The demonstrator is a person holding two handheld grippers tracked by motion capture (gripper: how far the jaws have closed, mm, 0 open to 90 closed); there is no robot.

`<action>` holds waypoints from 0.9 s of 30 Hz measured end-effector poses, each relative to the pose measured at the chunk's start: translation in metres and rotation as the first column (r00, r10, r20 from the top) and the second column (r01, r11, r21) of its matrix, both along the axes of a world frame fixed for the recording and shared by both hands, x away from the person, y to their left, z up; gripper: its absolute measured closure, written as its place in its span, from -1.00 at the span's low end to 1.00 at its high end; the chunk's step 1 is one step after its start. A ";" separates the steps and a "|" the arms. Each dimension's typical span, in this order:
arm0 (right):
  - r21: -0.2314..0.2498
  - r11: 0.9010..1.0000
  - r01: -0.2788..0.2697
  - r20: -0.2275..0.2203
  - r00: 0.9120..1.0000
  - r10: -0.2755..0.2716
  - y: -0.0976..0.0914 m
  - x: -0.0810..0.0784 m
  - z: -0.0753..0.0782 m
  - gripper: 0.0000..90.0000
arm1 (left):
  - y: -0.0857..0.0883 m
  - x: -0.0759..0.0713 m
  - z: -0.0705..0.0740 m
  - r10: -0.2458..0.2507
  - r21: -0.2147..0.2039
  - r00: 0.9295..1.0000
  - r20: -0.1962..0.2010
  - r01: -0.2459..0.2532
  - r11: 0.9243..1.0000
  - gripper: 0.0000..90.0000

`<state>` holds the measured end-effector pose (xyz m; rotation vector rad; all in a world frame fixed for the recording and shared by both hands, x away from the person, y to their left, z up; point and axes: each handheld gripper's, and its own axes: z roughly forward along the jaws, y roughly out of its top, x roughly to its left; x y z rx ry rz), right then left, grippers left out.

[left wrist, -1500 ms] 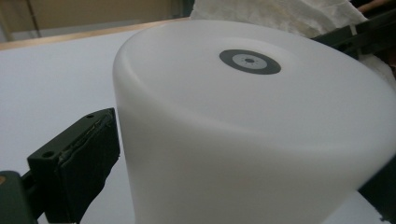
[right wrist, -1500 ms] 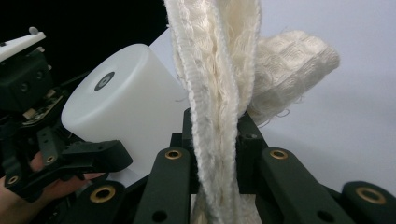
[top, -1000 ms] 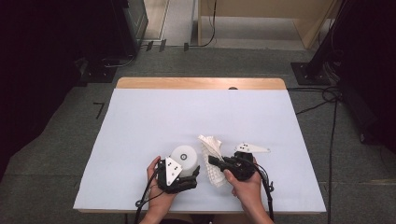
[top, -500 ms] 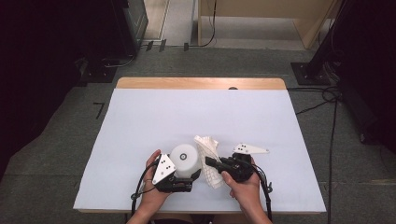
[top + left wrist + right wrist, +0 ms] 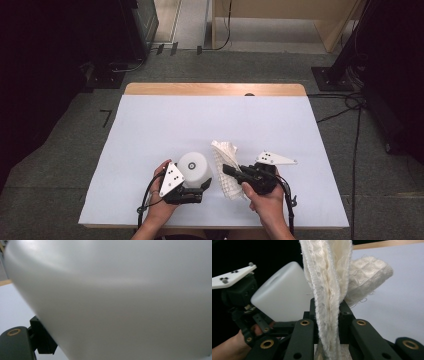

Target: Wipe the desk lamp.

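**Cup in left gripper, cloth in right, both at near edge of table**

Left gripper (image 5: pixel 202 186), black, two-jaw, with a grey three-cornered plate on top, is clenched on a frosted white plastic cup (image 5: pixel 194 168). High view: the cup sits between the jaws, near the front edge of the white-covered table (image 5: pixel 165 125). Its flat end faces the camera; whether that end is base or mouth cannot be told. Left gripper view: the cup's wall sits against the lens, blurred; one dark jaw shows at lower left, the other is hidden behind the cup.

Right gripper (image 5: pixel 227 170), same build, is clamped on a cream waffle-weave cloth (image 5: pixel 226 167). Right gripper view: the folded cloth (image 5: pixel 329 290) rises between the two jaws, pinched tight; its upper part runs off the top of the frame, its lower end is hidden behind the jaw links. One rounded corner flops to the right.

Cup and cloth are just beside each other; contact between them cannot be judged. The person's forearms are cut off by the bottom edge of the high view.
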<state>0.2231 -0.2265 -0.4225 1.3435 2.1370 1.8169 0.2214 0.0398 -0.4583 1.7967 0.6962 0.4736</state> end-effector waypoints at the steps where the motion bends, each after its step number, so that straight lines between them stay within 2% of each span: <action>1: -0.003 1.000 -0.013 0.007 1.000 0.013 0.003 -0.001 0.000 0.76 | -0.001 0.000 0.000 -0.007 0.005 1.000 0.001 0.007 1.000 -0.82; 3: -0.011 0.999 -0.039 0.012 0.999 0.039 0.009 -0.001 -0.001 0.76 | -0.003 -0.002 0.000 -0.021 0.007 1.000 0.006 0.021 1.000 -0.82; 5: -0.038 0.999 -0.040 0.007 0.999 0.040 0.013 -0.001 -0.006 0.76 | -0.003 -0.003 0.001 -0.036 0.014 0.999 0.014 0.036 0.999 -0.82; 8: -0.045 0.998 -0.036 -0.032 0.999 0.035 0.014 0.003 -0.016 0.76 | -0.002 -0.002 0.003 -0.047 0.000 0.999 0.013 0.047 0.999 -0.82; 10: -0.038 0.999 -0.036 -0.043 0.998 0.034 0.012 0.004 -0.017 0.76 | -0.003 -0.001 0.000 -0.063 0.009 0.998 0.004 0.063 0.998 -0.81; 16: -0.021 0.999 -0.042 0.026 0.999 0.042 0.008 0.000 -0.001 0.76 | -0.010 0.000 -0.008 -0.091 0.070 0.996 -0.018 0.092 0.993 -0.81; 19: -0.032 0.999 -0.038 0.035 0.999 0.039 0.006 0.000 -0.001 0.76 | -0.009 0.001 -0.007 -0.105 0.067 0.994 -0.005 0.105 0.992 -0.81; 22: -0.063 0.997 -0.051 -0.015 0.999 0.051 0.010 0.006 -0.016 0.76 | -0.004 0.003 -0.002 -0.099 0.015 0.995 -0.003 0.099 0.995 -0.81; 24: -0.071 0.996 -0.048 -0.049 0.998 0.045 0.012 0.008 -0.024 0.76 | -0.002 0.004 -0.001 -0.096 0.000 0.995 -0.011 0.096 0.995 -0.81; 26: -0.075 0.996 -0.055 -0.063 0.997 0.050 0.012 0.009 -0.027 0.76 | -0.001 0.005 -0.003 -0.102 0.008 0.995 -0.015 0.102 0.995 -0.81; 27: -0.073 0.996 -0.051 -0.053 0.997 0.047 0.013 0.009 -0.025 0.76 | -0.002 0.005 -0.004 -0.103 0.017 0.995 -0.017 0.103 0.994 -0.81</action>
